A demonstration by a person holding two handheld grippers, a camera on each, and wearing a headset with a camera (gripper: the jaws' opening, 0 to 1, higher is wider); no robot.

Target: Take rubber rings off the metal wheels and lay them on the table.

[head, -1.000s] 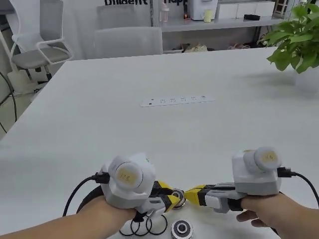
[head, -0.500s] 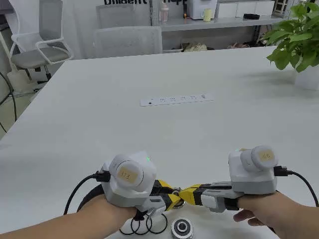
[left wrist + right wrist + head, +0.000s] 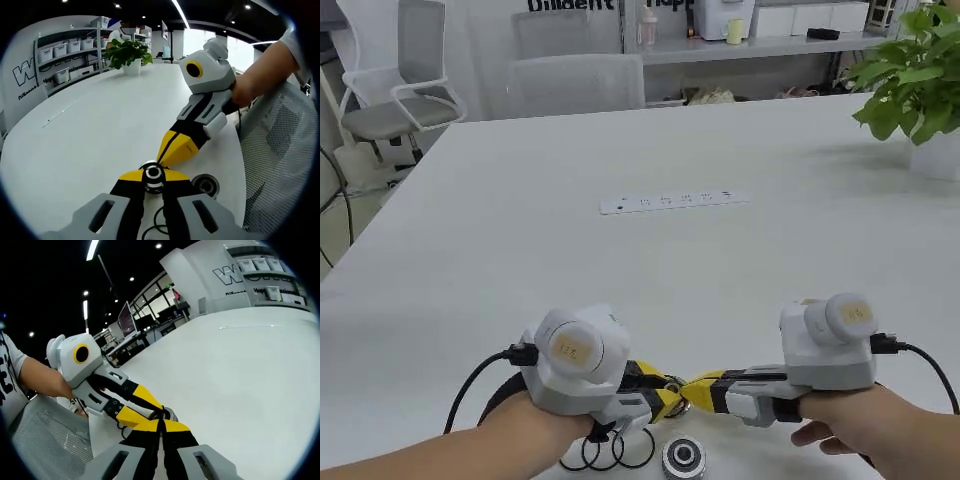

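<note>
Head view puts the work at the near edge of the bench [image 3: 620,270], where the left gripper [image 3: 670,396] and the right gripper [image 3: 693,390] meet nose to nose over a small metal wheel. Left gripper view gives the clearer look: its yellow jaws are clamped on either side of the held wheel [image 3: 153,173], which is lifted just off the bench, and the other gripper's jaws come in from above with their tips at the wheel's upper rim. Right gripper view has its own jaws pressed together, tip at that same rim. Whether they have a rubber ring pinched between them is too small to tell.

Just beside the left gripper, toward the person, a little cluster of loose rings [image 3: 618,454] lies flat on the bench, overlapping one another; there seem to be about three, so part of the job looks done. A second wheel [image 3: 683,458] lies flat just beside them, apart from both grippers. I cannot tell whether it is already bare or has its ring on.

My reading is that the task is partway through: some rings are already laid down, the held wheel's ring is being worked at and is not yet laid on the bench, and the second wheel may need checking afterwards
</note>
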